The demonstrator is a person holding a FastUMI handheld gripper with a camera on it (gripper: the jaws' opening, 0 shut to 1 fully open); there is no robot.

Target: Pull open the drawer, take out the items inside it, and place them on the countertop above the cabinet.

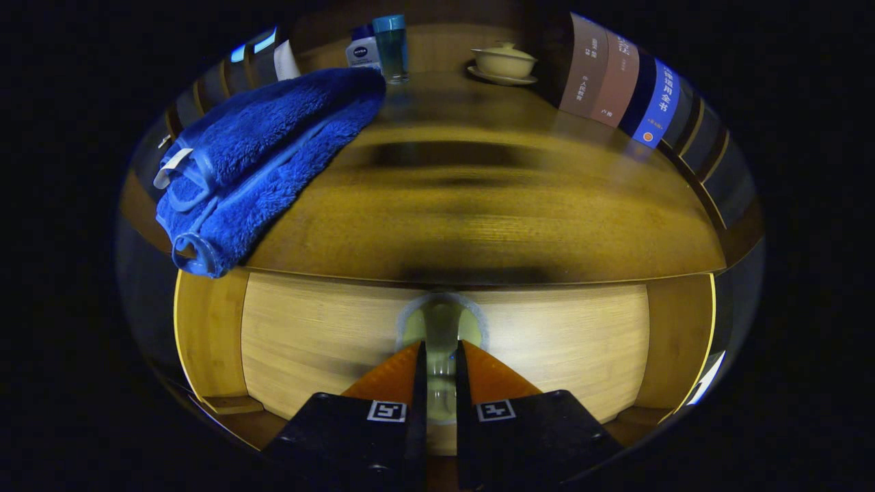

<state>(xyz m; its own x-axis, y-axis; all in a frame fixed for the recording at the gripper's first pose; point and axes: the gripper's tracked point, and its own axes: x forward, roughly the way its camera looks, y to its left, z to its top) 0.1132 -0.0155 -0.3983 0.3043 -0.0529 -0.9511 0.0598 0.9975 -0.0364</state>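
1. Jaws [441, 355] sit nearly pressed together, just a slim gap between them, their tips right at the round cutout handle [441, 321] in the drawer front [328, 342].
2. Something pale and upright shows in that slim gap at the cutout; whether both fingers actually press on it, I cannot tell.
3. Drawer front fills the space just ahead of the fingers, light wood grain running sideways, with darker wooden cabinet sides to either side of it.
4. Whether the drawer stands pulled out at all is hard to judge from this angle; nothing of its inside is on show.
5. Above the drawer front, the desk [478, 225] spreads wide, its front edge lying just over the cutout.
6. On the desk's left side lies a folded blue towel [260, 157], fluffy, one corner hanging over the front edge, a white tag at its near end.
7. Far back beyond the towel stand a small white bottle [362, 51] and a teal bottle [392, 48], side by side, the teal one just touching the towel's far tip or very near it.
8. Further right at the back, a pale lidded cup on a saucer [504, 63].
9. Along the right side, a row of upright books [618, 82], spines facing the desk, brown tones and then a blue one.
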